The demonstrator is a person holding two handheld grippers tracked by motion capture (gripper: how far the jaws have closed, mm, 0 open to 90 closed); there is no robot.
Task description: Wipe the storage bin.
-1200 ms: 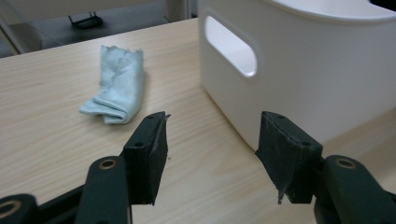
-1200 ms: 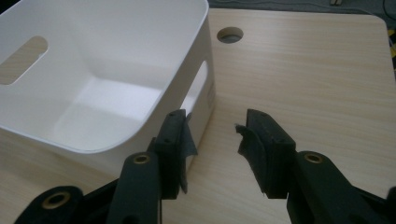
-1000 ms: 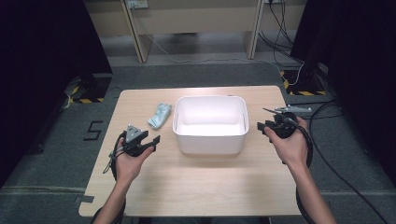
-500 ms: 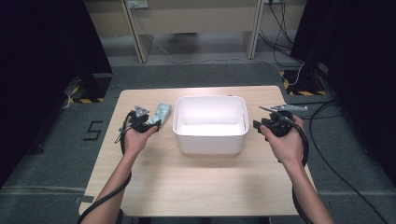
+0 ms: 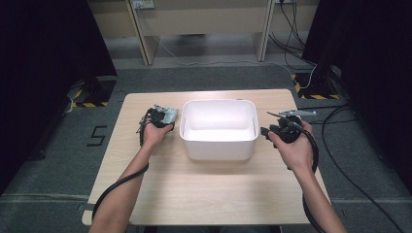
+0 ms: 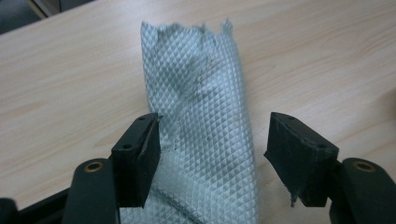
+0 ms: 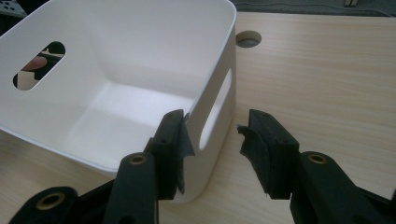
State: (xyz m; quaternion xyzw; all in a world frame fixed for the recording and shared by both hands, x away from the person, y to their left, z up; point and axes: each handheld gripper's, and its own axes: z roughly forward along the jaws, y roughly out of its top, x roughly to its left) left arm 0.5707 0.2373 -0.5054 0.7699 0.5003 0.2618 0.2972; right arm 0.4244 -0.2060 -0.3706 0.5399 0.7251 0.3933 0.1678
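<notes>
1. High view: a white bin (image 5: 218, 128) sits at the middle of the wooden table (image 5: 209, 189), with a hand at each of its short sides. The left gripper (image 5: 162, 116) is just beside the bin's left wall, over a pale object that is mostly hidden beneath it. The right gripper (image 5: 282, 130) is just beside the bin's right wall. From up here the spread of either pair of jaws cannot be told. The bin's inside looks bare.

2. Left gripper view: this shows what the high view hides. A pale grey-green pouch (image 6: 205, 126) with a quilted diamond texture lies flat on the table (image 6: 70, 84), running straight ahead from between the jaws to a ragged far edge. The left gripper (image 6: 212, 149) stands wide apart around it: the left-hand jaw is at the pouch's edge, apparently touching, and the right-hand jaw stands clear, with bare wood in between. Nothing is clamped.

3. Right gripper view: the right gripper (image 7: 212, 149) is spread wide and straddles the bin's (image 7: 140, 70) near wall at its slotted handle, one jaw inside the rim and the other outside over the table (image 7: 327, 70). The wall is not pinched. The bin's floor is white and holds nothing. Through the far handle slot a bit of the other hand shows. A round hole (image 7: 248, 38) lies in the tabletop just beyond the bin's far corner.
</notes>
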